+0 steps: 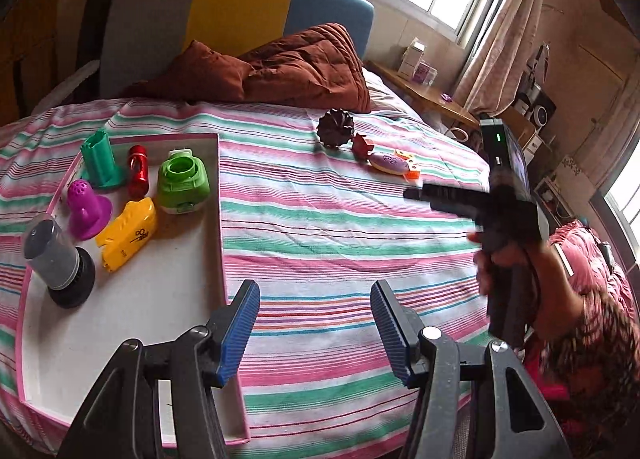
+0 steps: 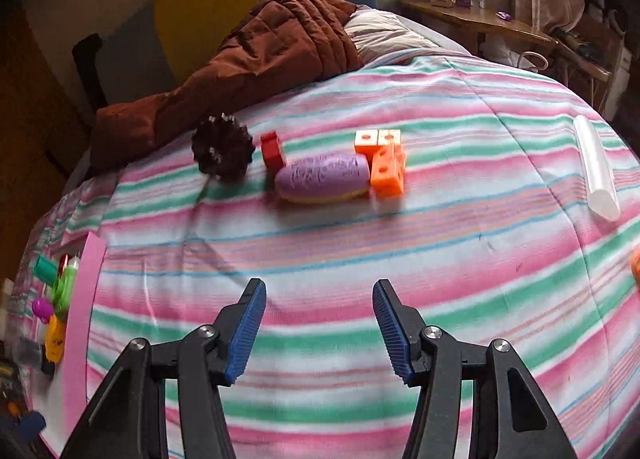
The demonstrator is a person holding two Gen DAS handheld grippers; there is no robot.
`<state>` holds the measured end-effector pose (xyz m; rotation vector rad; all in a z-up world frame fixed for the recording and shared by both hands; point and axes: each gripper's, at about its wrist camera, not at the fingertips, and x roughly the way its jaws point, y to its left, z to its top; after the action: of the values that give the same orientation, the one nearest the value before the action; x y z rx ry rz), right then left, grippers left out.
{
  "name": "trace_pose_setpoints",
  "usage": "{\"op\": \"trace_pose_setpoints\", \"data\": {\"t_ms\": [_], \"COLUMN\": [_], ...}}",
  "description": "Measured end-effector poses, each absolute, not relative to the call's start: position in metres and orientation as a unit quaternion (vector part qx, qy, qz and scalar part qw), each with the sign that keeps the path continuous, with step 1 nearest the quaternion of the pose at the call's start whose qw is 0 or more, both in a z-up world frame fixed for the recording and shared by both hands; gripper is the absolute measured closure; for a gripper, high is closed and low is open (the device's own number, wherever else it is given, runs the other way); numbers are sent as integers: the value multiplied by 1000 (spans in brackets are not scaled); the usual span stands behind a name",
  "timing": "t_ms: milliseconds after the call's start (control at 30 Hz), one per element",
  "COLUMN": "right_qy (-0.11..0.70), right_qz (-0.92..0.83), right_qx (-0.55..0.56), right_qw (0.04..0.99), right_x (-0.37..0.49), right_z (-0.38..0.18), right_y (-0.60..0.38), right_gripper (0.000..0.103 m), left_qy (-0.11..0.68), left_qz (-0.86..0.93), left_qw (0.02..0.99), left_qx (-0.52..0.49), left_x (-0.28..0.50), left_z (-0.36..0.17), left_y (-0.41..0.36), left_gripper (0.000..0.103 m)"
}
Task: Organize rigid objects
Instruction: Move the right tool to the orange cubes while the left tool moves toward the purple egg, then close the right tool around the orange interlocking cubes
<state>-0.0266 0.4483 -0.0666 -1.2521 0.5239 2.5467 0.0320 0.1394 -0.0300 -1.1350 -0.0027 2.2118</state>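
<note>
a bed covered in a striped sheet [image 2: 360, 251] of pink, green and white serves as the work surface. the landmark here is a shallow white tray with a pink rim [image 1: 219, 195], lying flat on the sheet at the left side of the bed.

inside the tray, already gathered: a green holder [image 1: 100, 161] standing at the far edge, a red cylinder [image 1: 138, 171] beside it, a lime green lid-like piece [image 1: 183, 187] toward the tray's right wall, a purple cone [image 1: 86, 211], a yellow case [image 1: 128, 233], and a grey jar on a black base [image 1: 60, 263] nearest the camera. they stand close together, most likely to leave room for more.

well to the right of the tray, loose on the sheet, lie the things not yet sorted: a dark pine cone [image 2: 222, 151], a red block [image 2: 273, 151], a purple oval [image 2: 324, 178] and orange cubes [image 2: 384, 163], touching or nearly so. a clear tube [image 2: 596, 167] lies farther right still.

the left gripper [image 1: 316, 329] hovers over the tray's right rim, its blue pads apart with nothing between them. the right gripper [image 2: 320, 329] points down at the loose cluster, also spread and empty, seemingly lined up to pick one next.
</note>
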Motion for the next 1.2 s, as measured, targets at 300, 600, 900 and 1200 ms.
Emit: {"op": "trace_pose_setpoints", "data": {"t_ms": [300, 600, 900, 1200], "right_qy": [118, 113, 195, 223], "right_qz": [876, 870, 890, 866], "right_qx": [-458, -478, -410, -411], "right_qw": [99, 43, 41, 176], "right_x": [-130, -115, -29, -90], "right_z": [-59, -77, -69, -62], "right_y": [473, 462, 462, 533], "right_gripper": [46, 45, 40, 35], "left_qy": [18, 22, 31, 31], "left_qz": [848, 849, 838, 842], "left_qw": [306, 301, 320, 314], "left_qx": [-433, -434, -440, -439], "left_x": [35, 31, 37, 38], "left_z": [-29, -29, -36, -34], "left_y": [141, 144, 159, 157], "left_gripper": [45, 45, 45, 45]}}
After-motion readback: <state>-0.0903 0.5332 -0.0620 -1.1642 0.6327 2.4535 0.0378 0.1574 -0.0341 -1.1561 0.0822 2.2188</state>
